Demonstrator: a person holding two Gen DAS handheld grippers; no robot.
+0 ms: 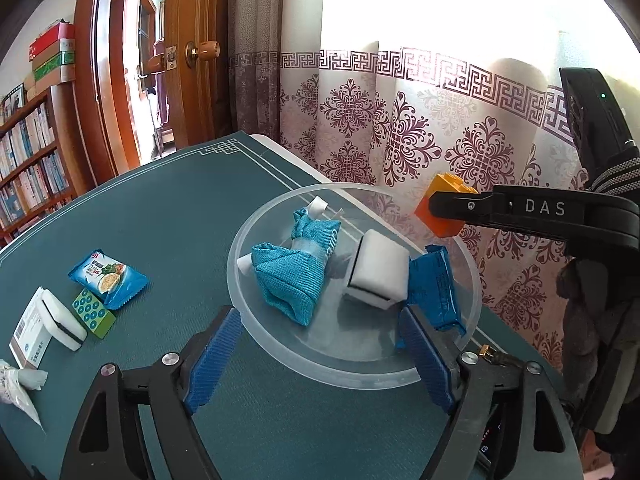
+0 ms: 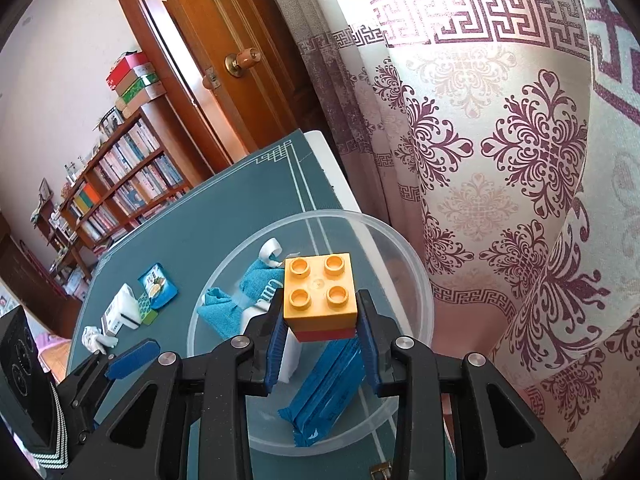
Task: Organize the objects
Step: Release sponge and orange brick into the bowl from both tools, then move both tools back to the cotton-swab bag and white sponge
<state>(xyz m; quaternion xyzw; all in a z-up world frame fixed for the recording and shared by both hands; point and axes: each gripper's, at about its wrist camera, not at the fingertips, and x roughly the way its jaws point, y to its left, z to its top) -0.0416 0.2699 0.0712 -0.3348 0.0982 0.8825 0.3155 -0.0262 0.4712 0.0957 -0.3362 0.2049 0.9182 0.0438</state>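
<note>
A clear plastic bowl [image 1: 280,344] [image 2: 416,280] stands on the green table mat. In it lie a teal cloth bundle [image 1: 288,276] [image 2: 224,312], a white sponge block [image 1: 378,272] and a blue wrapper packet [image 1: 436,288] [image 2: 324,392]. My right gripper [image 2: 320,320] [image 1: 436,204] is shut on an orange toy brick [image 2: 320,296] [image 1: 444,204] and holds it above the bowl's far right side. My left gripper [image 1: 320,356] is open and empty at the bowl's near rim.
On the mat to the left lie a blue snack packet [image 1: 108,280], a small green box [image 1: 93,314], a white sponge [image 1: 64,320], a white carton [image 1: 30,332] and crumpled plastic [image 1: 18,384]. A patterned curtain [image 1: 420,120] hangs behind the table. A bookshelf and wooden door stand at left.
</note>
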